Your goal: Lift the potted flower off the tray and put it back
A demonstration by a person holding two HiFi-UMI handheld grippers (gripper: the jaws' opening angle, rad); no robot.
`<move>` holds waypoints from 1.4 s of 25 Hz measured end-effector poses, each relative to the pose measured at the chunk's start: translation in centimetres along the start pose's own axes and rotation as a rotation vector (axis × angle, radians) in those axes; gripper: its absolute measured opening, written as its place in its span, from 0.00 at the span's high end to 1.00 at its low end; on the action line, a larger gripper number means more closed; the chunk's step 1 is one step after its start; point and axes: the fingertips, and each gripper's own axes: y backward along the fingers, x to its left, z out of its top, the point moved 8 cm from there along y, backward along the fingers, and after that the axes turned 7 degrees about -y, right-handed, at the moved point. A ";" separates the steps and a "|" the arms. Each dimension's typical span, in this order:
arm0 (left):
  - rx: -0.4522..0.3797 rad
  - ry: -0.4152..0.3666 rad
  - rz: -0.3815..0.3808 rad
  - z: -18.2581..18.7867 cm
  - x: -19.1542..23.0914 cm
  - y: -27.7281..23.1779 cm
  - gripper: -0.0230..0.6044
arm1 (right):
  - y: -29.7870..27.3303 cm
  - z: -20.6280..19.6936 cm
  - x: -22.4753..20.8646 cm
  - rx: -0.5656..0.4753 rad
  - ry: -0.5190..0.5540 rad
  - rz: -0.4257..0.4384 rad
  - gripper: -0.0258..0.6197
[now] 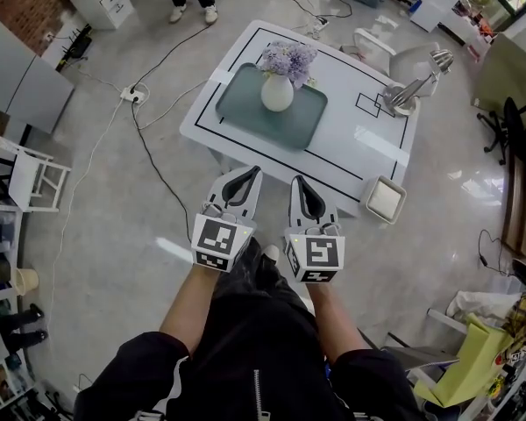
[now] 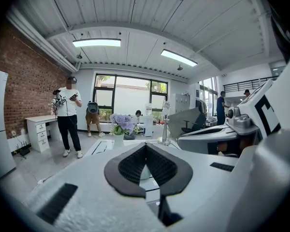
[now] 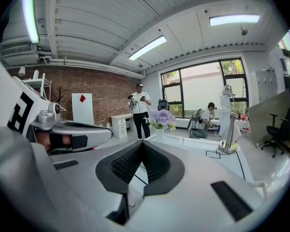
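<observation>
At the far left a white chair (image 1: 22, 178) stands on the grey floor. A power strip (image 1: 133, 95) with cables lies between it and the white table (image 1: 351, 143). The left gripper (image 1: 251, 172) is held short of the table's near edge, its jaws closed tip to tip with nothing between them. Beyond it the grey-green tray (image 1: 241, 103) lies on the table's left half. The potted flower (image 1: 278, 90), purple blooms in a white vase, stands upright on the tray toward its far side. The right gripper (image 1: 296, 181) sits just beside the left, likewise closed and empty, well apart from the pot. Further right a silver desk lamp (image 1: 412, 86) stands on the table, and a small square white dish (image 1: 386, 200) sits at its near right corner
</observation>
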 end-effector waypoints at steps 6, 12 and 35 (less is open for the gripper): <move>0.004 0.009 0.015 -0.3 -0.2 0.0 0.96 | 0.4 0.1 -0.5 -0.026 -0.015 0.008 0.95; 0.017 0.000 0.019 -0.8 -0.3 -0.3 0.96 | 0.3 -0.1 -1.1 -0.035 -0.023 0.006 0.95; 0.043 0.091 0.024 -1.8 4.0 -1.5 0.96 | -1.1 1.2 -3.1 -0.086 -0.082 -0.016 0.95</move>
